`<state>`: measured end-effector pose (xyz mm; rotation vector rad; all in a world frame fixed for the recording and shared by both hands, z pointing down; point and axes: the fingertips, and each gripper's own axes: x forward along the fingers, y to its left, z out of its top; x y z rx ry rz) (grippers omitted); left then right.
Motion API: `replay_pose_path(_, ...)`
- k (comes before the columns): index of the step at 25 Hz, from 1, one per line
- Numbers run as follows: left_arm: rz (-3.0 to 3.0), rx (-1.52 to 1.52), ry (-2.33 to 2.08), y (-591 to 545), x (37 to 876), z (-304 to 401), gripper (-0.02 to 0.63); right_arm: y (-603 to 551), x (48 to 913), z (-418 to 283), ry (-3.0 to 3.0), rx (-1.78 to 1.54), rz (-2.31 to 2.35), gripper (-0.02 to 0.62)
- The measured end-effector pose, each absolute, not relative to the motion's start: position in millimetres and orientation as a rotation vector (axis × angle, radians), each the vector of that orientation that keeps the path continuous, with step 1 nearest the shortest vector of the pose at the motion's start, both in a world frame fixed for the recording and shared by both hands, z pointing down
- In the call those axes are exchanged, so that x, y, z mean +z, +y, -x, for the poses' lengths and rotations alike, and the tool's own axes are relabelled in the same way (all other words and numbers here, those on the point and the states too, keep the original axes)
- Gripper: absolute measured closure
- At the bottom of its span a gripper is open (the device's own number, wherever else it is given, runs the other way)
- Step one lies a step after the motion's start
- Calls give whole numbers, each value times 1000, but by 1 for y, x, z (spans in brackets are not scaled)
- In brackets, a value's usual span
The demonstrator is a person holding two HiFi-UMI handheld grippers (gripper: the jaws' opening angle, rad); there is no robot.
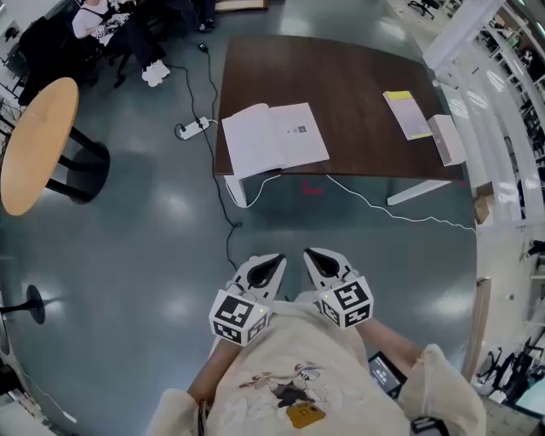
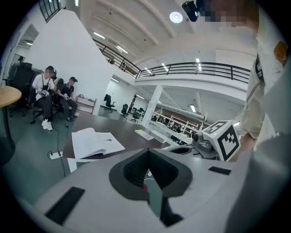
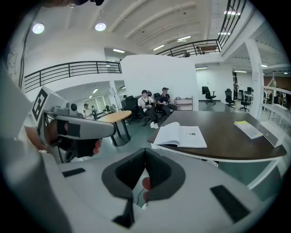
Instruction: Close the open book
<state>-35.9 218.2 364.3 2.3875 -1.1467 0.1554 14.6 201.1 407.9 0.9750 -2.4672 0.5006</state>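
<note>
An open white book [image 1: 272,136] lies flat at the near left corner of the dark brown table [image 1: 341,77]; it also shows in the left gripper view [image 2: 95,142] and the right gripper view [image 3: 182,135]. Both grippers are held close to the person's body, well short of the table and side by side over the floor. My left gripper [image 1: 277,258] [image 2: 147,150] is shut with nothing in it. My right gripper [image 1: 309,253] [image 3: 145,150] has its jaws together too, and they hold nothing. Both point toward the book.
A yellow booklet [image 1: 407,113] and a white box [image 1: 447,139] lie at the table's right end. A round wooden table [image 1: 38,140] stands at the left. A power strip [image 1: 192,129] and cables lie on the floor. Seated people [image 1: 111,25] are at the far left.
</note>
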Motion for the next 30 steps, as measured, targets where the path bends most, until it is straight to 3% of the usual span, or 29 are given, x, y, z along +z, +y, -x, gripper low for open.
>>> replay_pose_path(14, -2316, 150, -1073, 129, 385, 69, 601, 106, 419, 24, -2436, 519, -962, 590)
replay_pose_path(30, -2048, 233, -1262, -33, 443, 65, 601, -57, 448, 15, -2515, 432, -609, 589)
